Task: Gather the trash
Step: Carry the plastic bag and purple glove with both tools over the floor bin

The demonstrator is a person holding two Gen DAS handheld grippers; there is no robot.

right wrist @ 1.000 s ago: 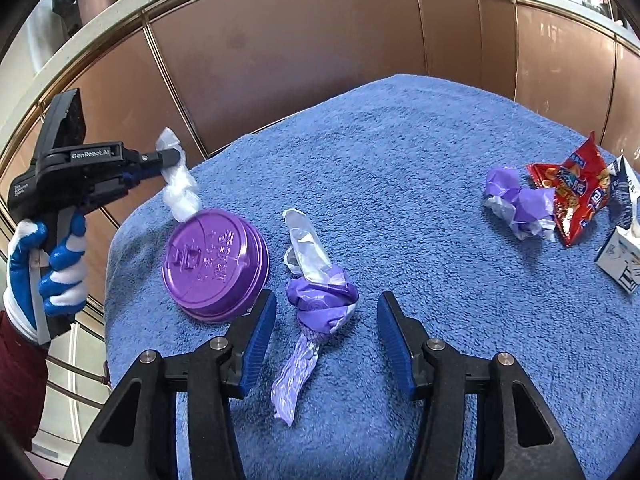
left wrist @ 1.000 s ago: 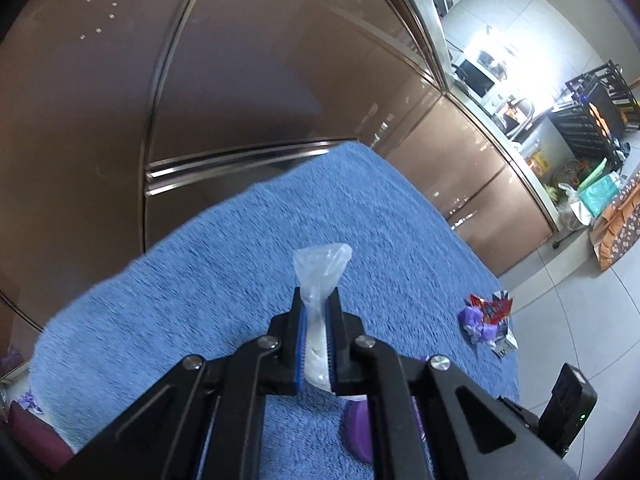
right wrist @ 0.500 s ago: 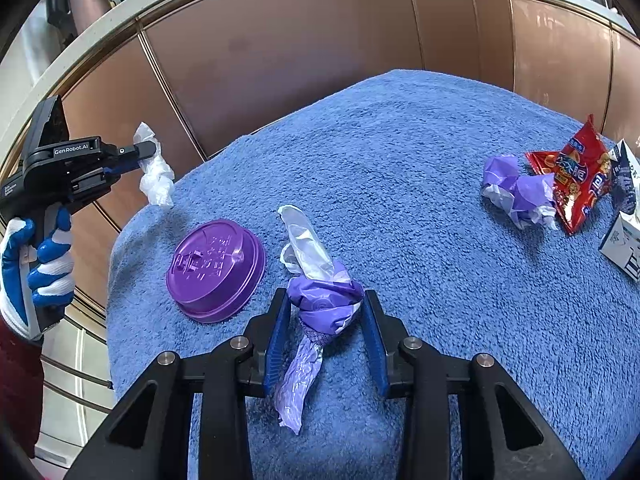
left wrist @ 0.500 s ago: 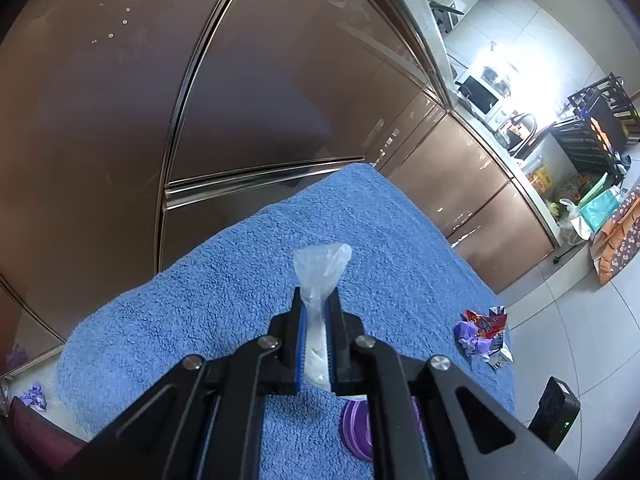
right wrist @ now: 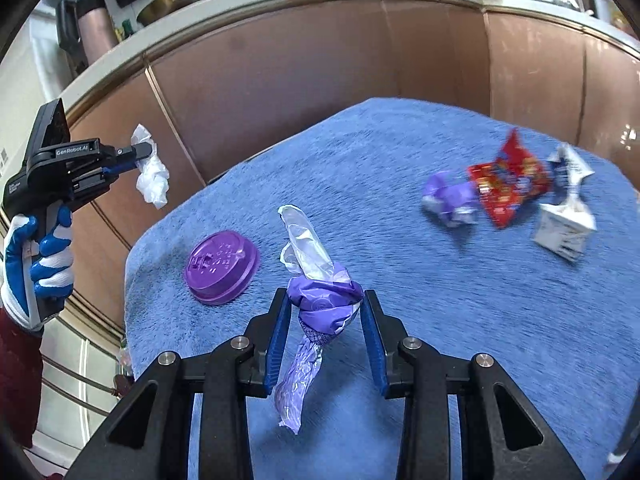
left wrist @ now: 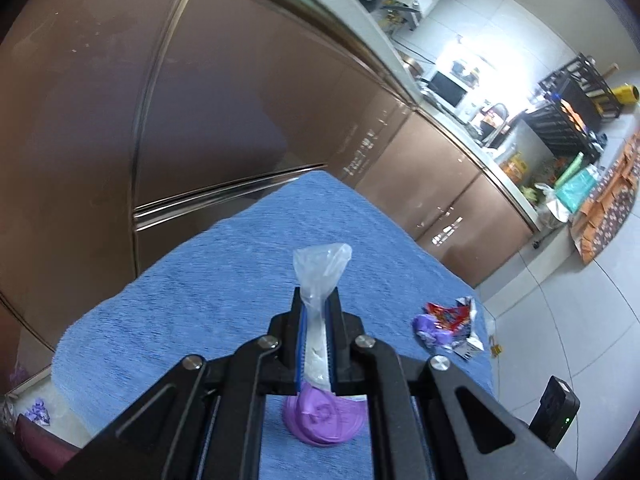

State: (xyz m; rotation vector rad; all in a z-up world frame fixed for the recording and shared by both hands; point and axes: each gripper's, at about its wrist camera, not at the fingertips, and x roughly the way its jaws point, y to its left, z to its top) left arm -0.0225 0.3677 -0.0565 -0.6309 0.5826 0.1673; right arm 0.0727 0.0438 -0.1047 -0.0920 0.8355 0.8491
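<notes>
The crumpled purple plastic wrapper now sits clenched in the right gripper, whose jaws have just closed on it and raised it off the blue towel-covered table; so two pieces are collected, since the left gripper, at ten o'clock, pinches one clear plastic bag. One purple plastic lid lies at nine o'clock; three scraps wait at two o'clock.

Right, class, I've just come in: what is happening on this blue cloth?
A person is clearing rubbish with a gripper in each hand. The left gripper is shut on a clear plastic scrap, held up off the blue cloth. The right gripper has just been closing and now pinches a crumpled purple wrapper. A purple lid, a red snack packet, another purple wrapper and a small white carton lie on the cloth.
</notes>
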